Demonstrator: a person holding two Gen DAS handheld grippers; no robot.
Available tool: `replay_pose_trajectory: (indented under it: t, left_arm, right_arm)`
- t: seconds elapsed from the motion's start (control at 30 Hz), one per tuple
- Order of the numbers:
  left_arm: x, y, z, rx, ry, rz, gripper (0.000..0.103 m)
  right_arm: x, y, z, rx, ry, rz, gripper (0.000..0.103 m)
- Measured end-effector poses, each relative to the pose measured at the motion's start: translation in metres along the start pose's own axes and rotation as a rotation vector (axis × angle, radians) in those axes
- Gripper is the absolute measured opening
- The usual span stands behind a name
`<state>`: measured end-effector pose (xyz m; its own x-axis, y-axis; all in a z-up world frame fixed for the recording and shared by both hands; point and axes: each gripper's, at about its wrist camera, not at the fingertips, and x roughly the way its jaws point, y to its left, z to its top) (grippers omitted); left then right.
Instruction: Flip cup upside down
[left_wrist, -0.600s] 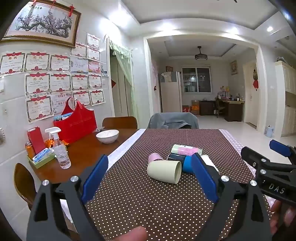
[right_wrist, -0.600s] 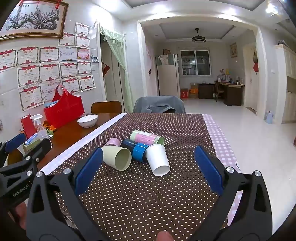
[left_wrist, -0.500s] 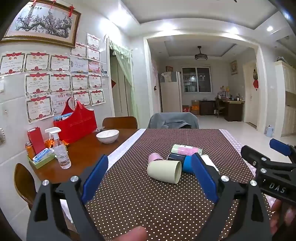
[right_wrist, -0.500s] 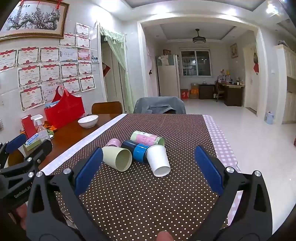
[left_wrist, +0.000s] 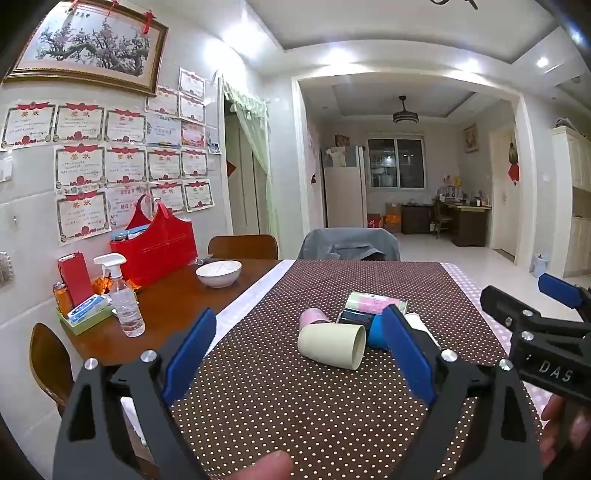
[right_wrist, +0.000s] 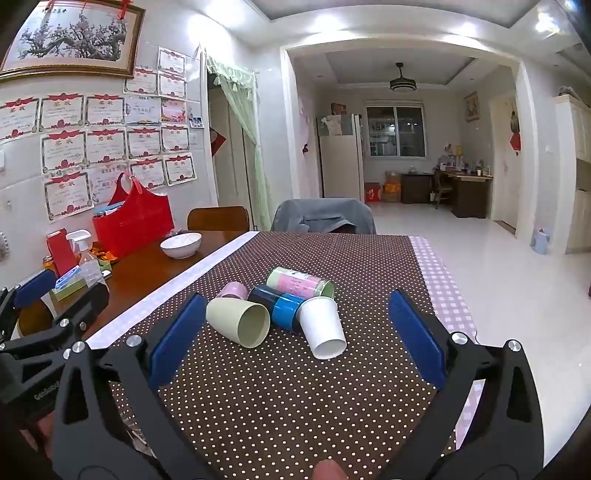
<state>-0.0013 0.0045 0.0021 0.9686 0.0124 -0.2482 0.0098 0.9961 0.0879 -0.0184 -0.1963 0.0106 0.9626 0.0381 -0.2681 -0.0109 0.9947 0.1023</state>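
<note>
Several cups lie on their sides in a cluster on the dotted brown tablecloth (right_wrist: 295, 398): a pale green cup (right_wrist: 238, 321) (left_wrist: 332, 347), a white paper cup (right_wrist: 325, 330), a blue cup (right_wrist: 279, 306) (left_wrist: 373, 328), a pink cup (right_wrist: 232, 291) (left_wrist: 312, 317) and a pink-and-green cup (right_wrist: 299, 282) (left_wrist: 375, 302). My left gripper (left_wrist: 295, 354) is open and empty, short of the green cup. My right gripper (right_wrist: 291, 339) is open and empty, short of the cluster. Each gripper shows at the edge of the other's view.
On the bare wood at the left stand a white bowl (left_wrist: 218, 273), a spray bottle (left_wrist: 123, 299), a red bag (left_wrist: 155, 247) and small boxes (left_wrist: 86, 308). Chairs (left_wrist: 349, 245) stand at the far end. The table's right edge (right_wrist: 443, 280) drops to the floor.
</note>
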Motion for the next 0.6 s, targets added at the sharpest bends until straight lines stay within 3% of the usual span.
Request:
replay_pose_trajectory:
  t: [0.6]
  left_arm:
    - [0.0009, 0.0066, -0.0008, -0.034, 0.002, -0.024, 0.089]
  right_arm:
    - [-0.001, 0.0014, 0.0032, -0.008, -0.016, 0.007, 0.097]
